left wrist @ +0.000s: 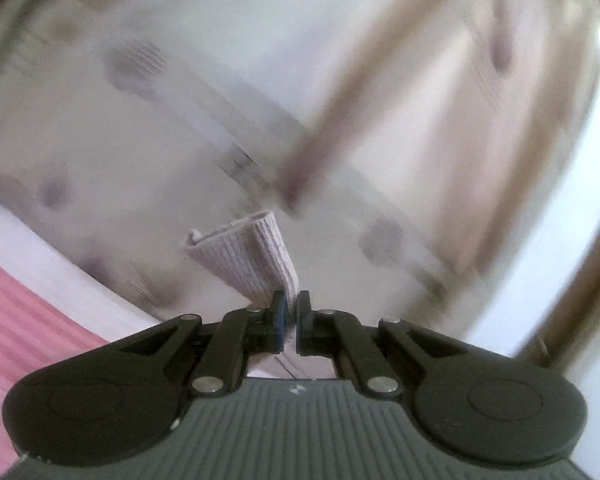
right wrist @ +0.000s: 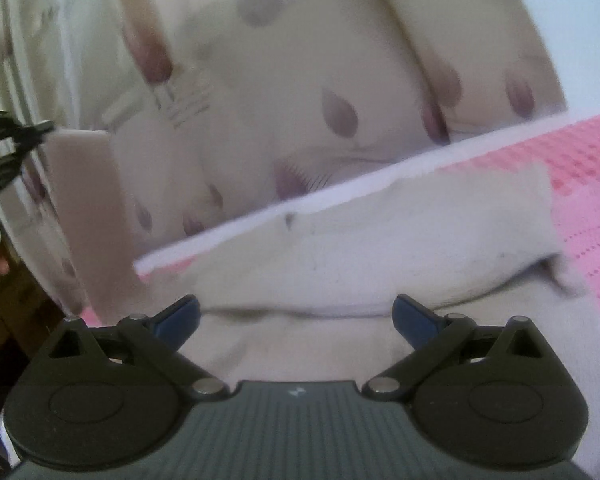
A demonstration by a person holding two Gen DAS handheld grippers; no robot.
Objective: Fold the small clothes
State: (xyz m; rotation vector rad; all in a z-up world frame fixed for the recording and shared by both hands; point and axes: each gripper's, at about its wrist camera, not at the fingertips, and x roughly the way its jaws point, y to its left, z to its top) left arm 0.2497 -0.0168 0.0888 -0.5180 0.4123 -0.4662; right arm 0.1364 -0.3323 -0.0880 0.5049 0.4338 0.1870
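The left gripper (left wrist: 291, 304) has its fingers closed on the end of a pale ribbed garment (left wrist: 246, 258), perhaps a sock, which sticks out ahead and to the left of the tips, its long axis running away from them. In the right view that strip hangs at the left. The right gripper (right wrist: 296, 320) holds its fingers spread wide with nothing between them, just above a cream cloth (right wrist: 380, 236) on the pink bedspread (right wrist: 580, 200). The right hand is judged nearer that cloth, which lies crosswise just ahead.
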